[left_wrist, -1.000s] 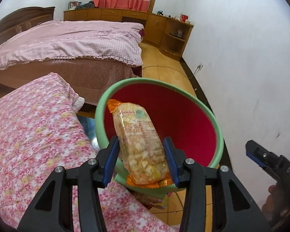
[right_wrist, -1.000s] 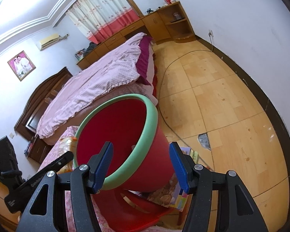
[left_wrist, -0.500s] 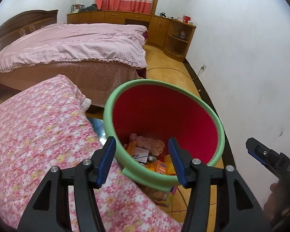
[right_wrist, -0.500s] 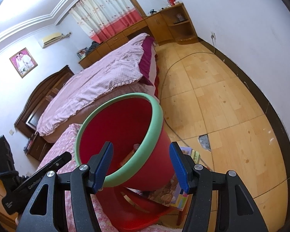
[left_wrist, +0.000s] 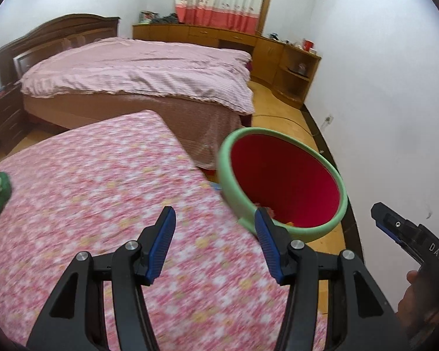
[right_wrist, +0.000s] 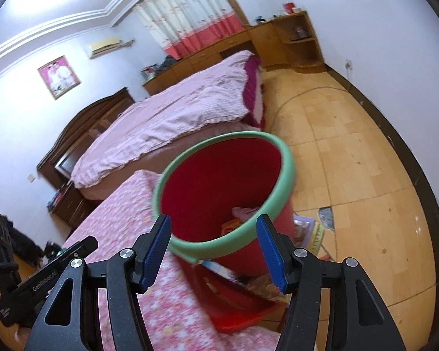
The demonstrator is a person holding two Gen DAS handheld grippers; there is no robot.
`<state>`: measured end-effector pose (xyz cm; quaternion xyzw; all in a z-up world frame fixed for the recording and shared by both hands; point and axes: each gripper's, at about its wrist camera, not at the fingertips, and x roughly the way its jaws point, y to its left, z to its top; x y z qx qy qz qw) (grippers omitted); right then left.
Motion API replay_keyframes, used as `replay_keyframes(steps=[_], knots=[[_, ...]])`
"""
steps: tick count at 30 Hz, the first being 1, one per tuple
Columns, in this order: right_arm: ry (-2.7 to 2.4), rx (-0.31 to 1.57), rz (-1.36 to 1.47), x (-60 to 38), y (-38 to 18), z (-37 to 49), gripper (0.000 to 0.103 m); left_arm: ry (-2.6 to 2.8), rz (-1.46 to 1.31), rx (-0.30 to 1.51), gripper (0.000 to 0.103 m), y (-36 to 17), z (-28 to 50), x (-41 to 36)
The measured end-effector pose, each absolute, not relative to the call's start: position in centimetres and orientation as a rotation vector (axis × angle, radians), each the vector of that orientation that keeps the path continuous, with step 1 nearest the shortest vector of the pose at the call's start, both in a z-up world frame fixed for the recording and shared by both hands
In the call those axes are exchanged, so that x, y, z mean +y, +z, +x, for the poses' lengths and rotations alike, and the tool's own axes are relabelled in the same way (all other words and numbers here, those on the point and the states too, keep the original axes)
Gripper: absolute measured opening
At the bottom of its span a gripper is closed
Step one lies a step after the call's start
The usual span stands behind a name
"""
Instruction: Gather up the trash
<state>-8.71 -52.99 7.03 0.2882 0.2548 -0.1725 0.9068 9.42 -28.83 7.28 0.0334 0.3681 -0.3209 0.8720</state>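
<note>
Trash (right_wrist: 240, 219) was seen down in the bottom of the red bin (right_wrist: 219, 181), the one with the green rim. In the left wrist view only a few bright bits of it (left_wrist: 278, 219) could be made out behind the near rim. The bin was placed on the floor, just beside the corner of the pink flowered bedspread (left_wrist: 102, 204).

The left gripper (left_wrist: 215, 245) was held over the bedspread, with the bin ahead and off to its right. Its jaws were spread apart and nothing was held between them.

The right gripper (right_wrist: 213, 248) was held near the bin, and the near rim was seen between its blue pads (right_wrist: 156, 248). The pads were not pressed on anything. Its jaws were also spread apart. Some printed papers (right_wrist: 313, 231) were seen on the floor beside the bin.
</note>
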Motion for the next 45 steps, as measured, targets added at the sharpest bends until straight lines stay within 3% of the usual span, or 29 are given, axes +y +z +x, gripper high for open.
replay_keyframes(steps=[9,12,23,27,45], knots=[[-0.257,0.506,0.514,-47.7,9.0,-8.6,0.063,-0.566,0.024,0.716,0.056,9.3,7.7,-22.3],[-0.219,0.492,0.484,-45.8,9.5,-8.6,0.078,-0.532,0.01,0.692,0.06,9.9,6.9,-20.3],[-0.124,0.474,0.365,-39.6,10.2,-8.7,0.079,-0.374,-0.016,0.636,0.062,10.2,3.7,-13.1],[-0.117,0.445,0.314,-37.7,9.8,-9.0,0.08,-0.285,-0.037,0.607,0.068,9.9,2.5,-10.5],[-0.072,0.419,0.228,-34.2,4.3,-8.0,0.082,-0.08,-0.053,0.525,0.071,3.6,1.3,-6.6]])
